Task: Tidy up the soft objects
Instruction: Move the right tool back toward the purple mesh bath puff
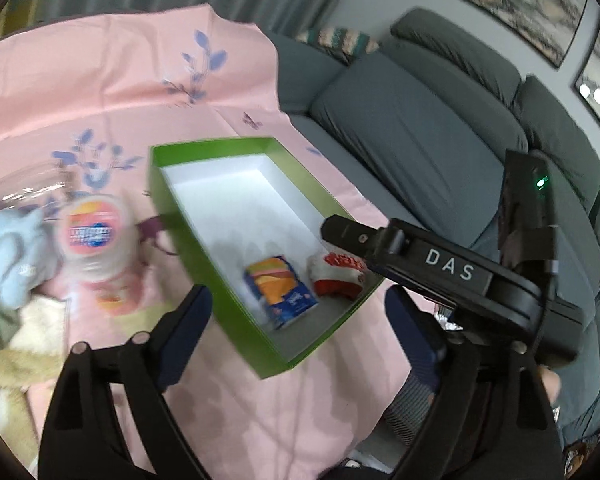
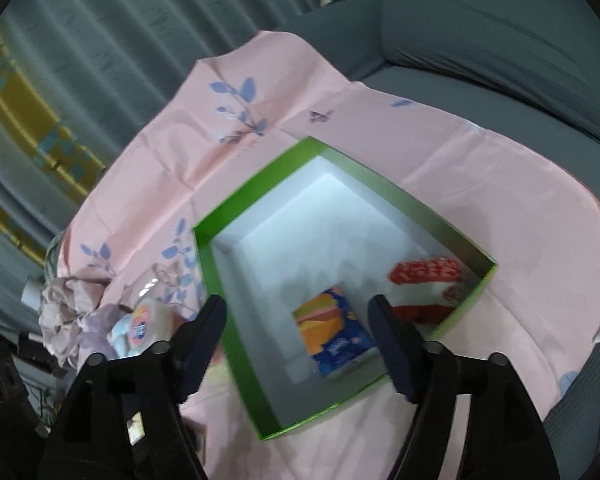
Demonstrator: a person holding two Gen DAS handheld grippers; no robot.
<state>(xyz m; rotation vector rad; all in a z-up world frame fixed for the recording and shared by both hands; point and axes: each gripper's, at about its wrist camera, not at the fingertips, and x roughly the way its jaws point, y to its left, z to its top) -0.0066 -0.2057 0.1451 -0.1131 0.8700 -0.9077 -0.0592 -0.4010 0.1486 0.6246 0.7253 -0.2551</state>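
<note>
Both my grippers are hanging over the green box (image 1: 236, 248) with their fingers spread wide and nothing between them. The box sits on a pink cloth (image 1: 140, 92) draped over a grey sofa (image 1: 420, 140).

My left gripper (image 1: 298, 326) camera gives me stuff the other one can't: the right gripper's black body, marked DAS, poking in over the near right corner of the box, plus framed pictures (image 1: 528, 4) on the wall behind the sofa. It also shows the pile left of the box more clearly: a round tissue pack (image 1: 90, 236), a light blue cloth (image 1: 12, 256) and a cream towel (image 1: 32, 344), all pretty blurry.

My right gripper (image 2: 298, 338) camera shows a crumpled lilac fabric (image 2: 70, 316) further left of the box, and the curtain (image 2: 100, 32) behind.

Inside the box, near end, there's a blue and orange tissue packet (image 1: 280, 292) and a red and white sock (image 1: 334, 276) just beside it, to its right. The packet sits right between my right gripper's fingertips in view, below them.
</note>
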